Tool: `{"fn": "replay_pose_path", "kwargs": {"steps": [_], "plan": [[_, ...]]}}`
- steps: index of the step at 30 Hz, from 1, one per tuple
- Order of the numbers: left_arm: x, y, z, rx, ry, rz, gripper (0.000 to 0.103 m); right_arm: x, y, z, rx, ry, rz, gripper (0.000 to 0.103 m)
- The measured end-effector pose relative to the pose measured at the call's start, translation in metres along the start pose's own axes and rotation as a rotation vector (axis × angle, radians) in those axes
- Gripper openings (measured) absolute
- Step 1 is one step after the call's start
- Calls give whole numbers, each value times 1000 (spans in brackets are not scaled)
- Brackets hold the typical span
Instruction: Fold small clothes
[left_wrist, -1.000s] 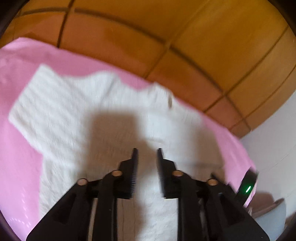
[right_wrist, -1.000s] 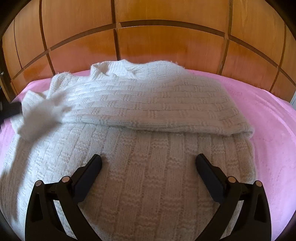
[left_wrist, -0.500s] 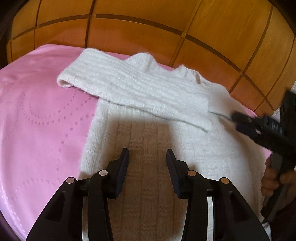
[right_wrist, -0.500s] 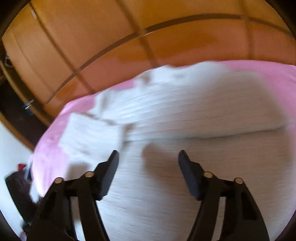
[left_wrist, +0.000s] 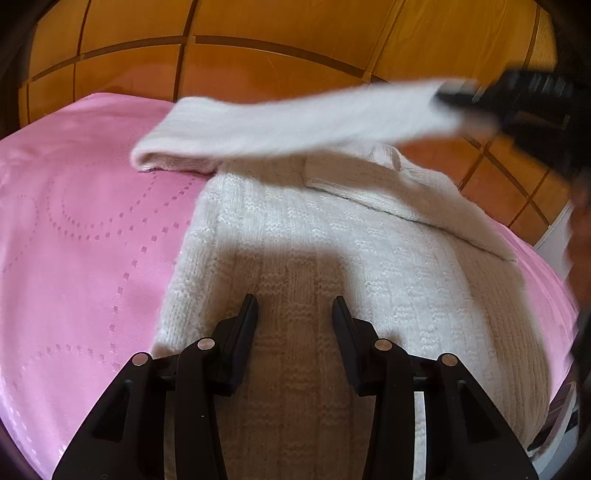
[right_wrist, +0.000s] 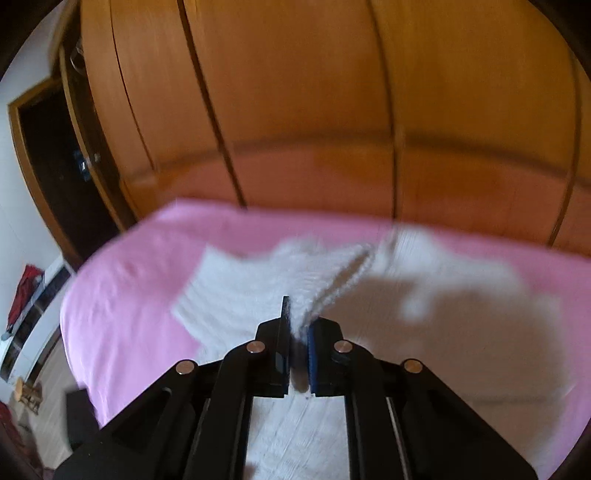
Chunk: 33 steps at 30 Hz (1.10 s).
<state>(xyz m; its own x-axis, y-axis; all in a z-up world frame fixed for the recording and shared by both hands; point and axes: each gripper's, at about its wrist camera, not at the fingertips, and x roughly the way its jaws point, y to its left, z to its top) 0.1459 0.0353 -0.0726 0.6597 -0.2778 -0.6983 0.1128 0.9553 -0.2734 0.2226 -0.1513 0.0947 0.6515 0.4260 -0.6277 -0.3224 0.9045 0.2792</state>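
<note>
We see no container here: a white knitted sweater lies flat on a pink bedspread, a wooden wardrobe beyond it. Our right gripper has just been closing and its jaws now pinch the sleeve, lifted above the sweater's far part, blurred. Our left gripper hovers tilted down over the near body, jaws partly apart with nothing between them.
</note>
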Motion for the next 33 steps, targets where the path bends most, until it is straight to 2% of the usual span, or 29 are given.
{"fn": "replay_pose_path", "kwargs": {"steps": [2, 4, 6, 11, 14, 18, 21, 22, 23, 27, 30, 33], "plan": [[1, 0, 1, -4, 4, -4, 41, -17, -9, 16, 7, -58, -17, 6], [2, 1, 2, -7, 9, -7, 41, -29, -28, 27, 17, -104, -70, 6], [2, 1, 2, -8, 15, -7, 41, -32, -45, 28, 32, -110, -125, 6], [2, 1, 8, -2, 40, -4, 41, -20, -119, 8, 167, -49, -262, 6], [0, 3, 17, -49, 69, -28, 41, -8, -158, -15, 250, 8, -319, 6], [1, 12, 40, -152, 82, -133, 41, 4, -189, -44, 346, 65, -324, 6], [10, 8, 60, -164, 63, -153, 41, 9, -198, -53, 376, 85, -315, 6], [15, 5, 67, -164, 58, -166, 43, 7, -200, -54, 381, 88, -312, 6], [23, 2, 77, -169, 55, -187, 52, 7, -201, -55, 385, 91, -305, 6], [50, 0, 114, -211, 17, -190, 64, -2, -199, -54, 392, 81, -278, 6], [66, 23, 134, -342, -16, -141, 64, -14, -197, -49, 397, 65, -235, 6], [62, 53, 132, -479, -27, -101, 38, -28, -196, -50, 387, 47, -229, 6]]}}
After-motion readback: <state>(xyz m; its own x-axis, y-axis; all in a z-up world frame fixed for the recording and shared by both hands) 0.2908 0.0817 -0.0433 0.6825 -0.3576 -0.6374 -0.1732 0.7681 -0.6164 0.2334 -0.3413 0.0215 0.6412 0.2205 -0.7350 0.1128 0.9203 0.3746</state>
